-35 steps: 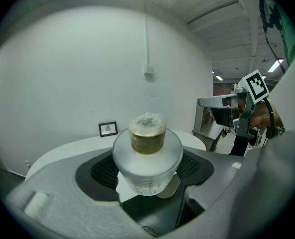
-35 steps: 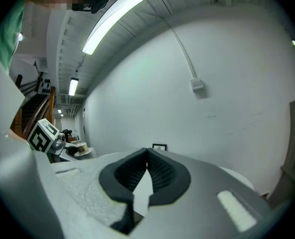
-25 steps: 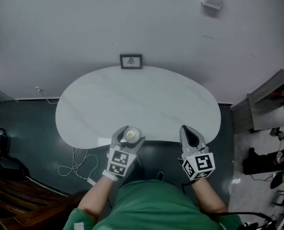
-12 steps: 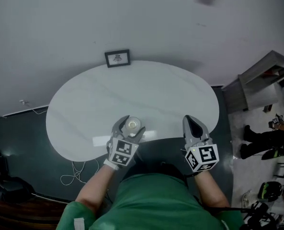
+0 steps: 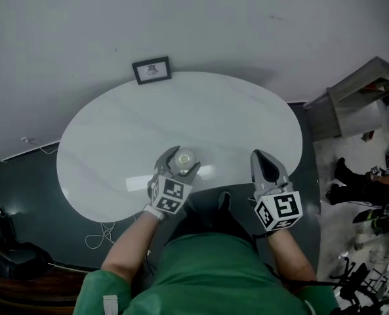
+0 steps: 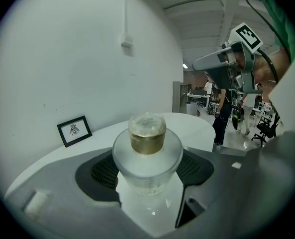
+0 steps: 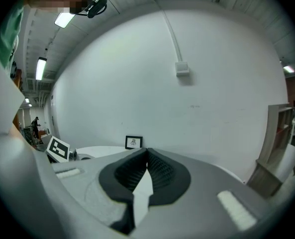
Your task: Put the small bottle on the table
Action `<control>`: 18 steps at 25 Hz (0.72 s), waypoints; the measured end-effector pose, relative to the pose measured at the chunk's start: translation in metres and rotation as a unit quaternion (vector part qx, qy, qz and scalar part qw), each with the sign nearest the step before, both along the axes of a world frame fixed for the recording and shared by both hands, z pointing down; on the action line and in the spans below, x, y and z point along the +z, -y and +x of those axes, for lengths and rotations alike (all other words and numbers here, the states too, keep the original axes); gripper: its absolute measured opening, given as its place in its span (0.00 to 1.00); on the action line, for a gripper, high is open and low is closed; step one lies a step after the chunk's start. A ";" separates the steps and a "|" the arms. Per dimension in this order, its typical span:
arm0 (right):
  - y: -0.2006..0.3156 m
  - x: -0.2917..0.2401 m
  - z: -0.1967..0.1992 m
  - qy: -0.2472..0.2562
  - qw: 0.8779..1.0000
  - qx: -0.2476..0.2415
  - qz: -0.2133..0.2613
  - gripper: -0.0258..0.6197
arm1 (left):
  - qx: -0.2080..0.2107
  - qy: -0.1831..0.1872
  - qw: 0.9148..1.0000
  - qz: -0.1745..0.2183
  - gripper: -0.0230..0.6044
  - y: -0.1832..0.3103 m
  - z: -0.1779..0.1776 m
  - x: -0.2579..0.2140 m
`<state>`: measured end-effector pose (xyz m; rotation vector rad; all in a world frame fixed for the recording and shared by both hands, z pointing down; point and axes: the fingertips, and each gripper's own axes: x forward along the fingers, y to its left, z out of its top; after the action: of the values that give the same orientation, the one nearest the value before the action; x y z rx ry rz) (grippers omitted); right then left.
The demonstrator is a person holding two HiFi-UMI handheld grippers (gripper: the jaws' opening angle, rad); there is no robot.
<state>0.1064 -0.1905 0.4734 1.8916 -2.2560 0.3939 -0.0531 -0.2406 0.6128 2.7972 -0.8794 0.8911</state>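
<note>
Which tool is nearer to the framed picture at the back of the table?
Left. The left tool, gripping the small bottle, is over the table's near part, almost straight out from the framed picture; the right tool, shut, is farther to the right.

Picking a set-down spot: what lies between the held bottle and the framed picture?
Only bare table between the small bottle and the framed picture, seen in the head view.

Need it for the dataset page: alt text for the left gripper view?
The left gripper's jaws hold a small clear bottle with a gold cap, upright, over a white table. A framed picture stands by the wall behind; the right gripper shows at upper right.
</note>
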 end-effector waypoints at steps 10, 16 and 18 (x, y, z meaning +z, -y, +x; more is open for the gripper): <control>0.004 0.024 0.027 0.010 1.000 0.002 -0.027 0.04 | 0.004 0.028 0.999 -0.022 0.58 0.013 0.023 0.044; 0.002 0.035 0.034 0.012 0.999 0.000 -0.041 0.04 | 0.013 0.023 0.999 -0.030 0.58 0.015 0.035 0.062; 0.002 0.038 0.035 0.012 0.999 -0.003 -0.044 0.04 | 0.017 0.022 0.999 -0.030 0.58 0.016 0.040 0.067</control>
<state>0.1419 -0.1928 0.5114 1.8463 -2.2193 0.5087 -0.0136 -0.2564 0.6794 2.7592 -0.7976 0.9723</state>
